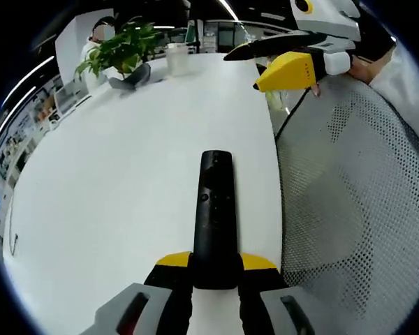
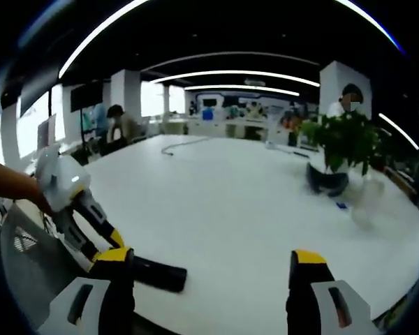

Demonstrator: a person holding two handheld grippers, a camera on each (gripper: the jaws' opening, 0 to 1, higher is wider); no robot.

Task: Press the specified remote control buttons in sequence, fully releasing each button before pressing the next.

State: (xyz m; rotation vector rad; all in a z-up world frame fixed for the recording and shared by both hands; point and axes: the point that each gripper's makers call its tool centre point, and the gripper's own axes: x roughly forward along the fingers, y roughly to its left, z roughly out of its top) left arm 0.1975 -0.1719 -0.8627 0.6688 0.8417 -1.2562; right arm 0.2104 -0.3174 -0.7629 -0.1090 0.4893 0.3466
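Note:
A black remote control [image 1: 215,216] lies lengthwise over the white table [image 1: 126,188], its near end clamped between the yellow-tipped jaws of my left gripper [image 1: 215,271], which is shut on it. Small buttons show on its upper face. My right gripper [image 1: 243,70] hovers at the upper right of the left gripper view, above the table's edge and well away from the remote. In the right gripper view, its own jaws stand wide open [image 2: 211,276] with nothing between them. There the remote [image 2: 159,274] lies low on the left, held by the left gripper [image 2: 101,241].
A potted plant [image 1: 122,50] and a pale cup [image 1: 177,58] stand at the table's far end. A mesh chair back [image 1: 349,202] runs along the table's right edge. The plant [image 2: 342,143] and people at distant desks [image 2: 116,120] show in the right gripper view.

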